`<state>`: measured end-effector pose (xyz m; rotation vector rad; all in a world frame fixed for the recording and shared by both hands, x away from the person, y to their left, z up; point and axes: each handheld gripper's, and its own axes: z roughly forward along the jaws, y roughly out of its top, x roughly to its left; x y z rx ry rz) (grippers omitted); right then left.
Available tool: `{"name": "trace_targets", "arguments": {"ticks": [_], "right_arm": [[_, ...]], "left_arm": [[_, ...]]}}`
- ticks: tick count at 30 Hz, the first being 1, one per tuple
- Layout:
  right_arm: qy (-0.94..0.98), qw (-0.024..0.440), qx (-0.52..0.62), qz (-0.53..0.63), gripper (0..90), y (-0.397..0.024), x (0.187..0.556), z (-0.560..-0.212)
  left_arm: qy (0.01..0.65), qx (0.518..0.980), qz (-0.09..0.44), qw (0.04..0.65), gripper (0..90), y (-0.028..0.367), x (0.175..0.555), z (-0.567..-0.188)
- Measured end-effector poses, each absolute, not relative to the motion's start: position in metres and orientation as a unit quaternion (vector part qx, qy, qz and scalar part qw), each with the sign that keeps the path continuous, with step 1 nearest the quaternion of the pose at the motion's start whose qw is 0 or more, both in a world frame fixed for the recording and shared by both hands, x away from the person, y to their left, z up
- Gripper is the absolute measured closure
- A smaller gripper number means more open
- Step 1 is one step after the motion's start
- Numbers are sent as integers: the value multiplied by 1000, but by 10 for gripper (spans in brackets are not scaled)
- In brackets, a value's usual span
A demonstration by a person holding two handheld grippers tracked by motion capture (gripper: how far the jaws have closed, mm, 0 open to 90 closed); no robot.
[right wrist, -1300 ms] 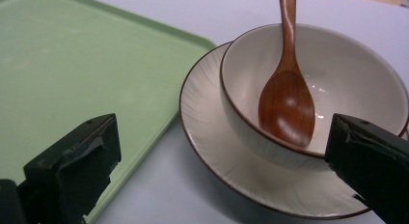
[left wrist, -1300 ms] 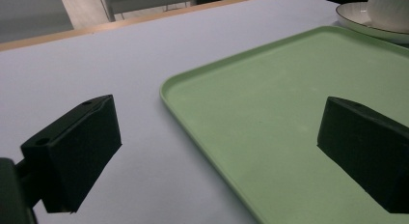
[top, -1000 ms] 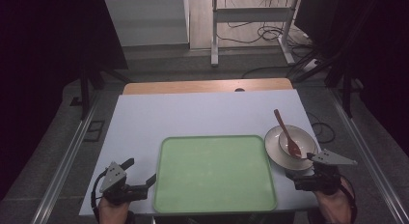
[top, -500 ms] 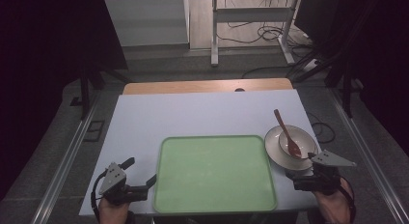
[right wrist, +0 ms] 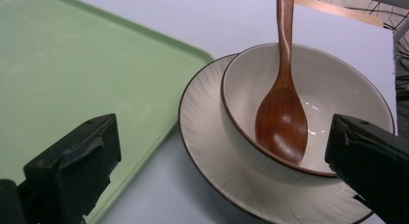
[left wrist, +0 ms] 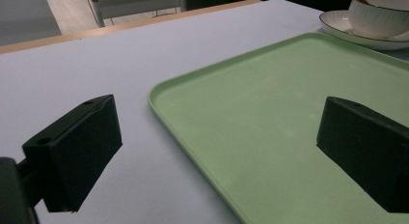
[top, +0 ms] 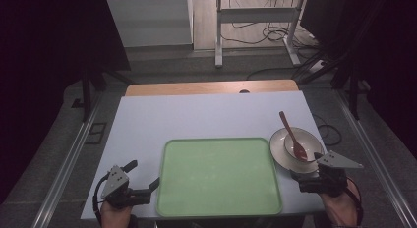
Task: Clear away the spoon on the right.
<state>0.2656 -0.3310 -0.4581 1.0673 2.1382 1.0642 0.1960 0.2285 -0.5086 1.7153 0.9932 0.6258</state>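
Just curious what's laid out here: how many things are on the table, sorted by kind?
Tray: 1
Plate: 1
Bowl: 1
Spoon: 1
Total: 4. The bowl sits on the plate, and the spoon rests in the bowl.

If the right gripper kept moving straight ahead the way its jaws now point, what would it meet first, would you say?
Most likely the cream bowl holding the brown wooden spoon, on its cream plate. The open right gripper faces it head-on; if held low, the plate's near rim may come first.
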Motion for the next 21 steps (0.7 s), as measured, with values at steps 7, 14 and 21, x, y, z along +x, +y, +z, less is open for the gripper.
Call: {"name": "trace_targets", "arguments": {"ticks": [7, 14, 21], "right_arm": [[788, 253, 395, 398, 0, -330, 275, -456], [788, 251, 395, 400, 0, -329, 283, -454], [792, 242, 395, 397, 0, -323, 293, -450]], "left_arm": [[412, 713, 260, 504, 19, 228, 196, -509], [412, 714, 260, 503, 19, 227, 196, -509], [414, 713, 258, 503, 18, 228, 196, -509]]}}
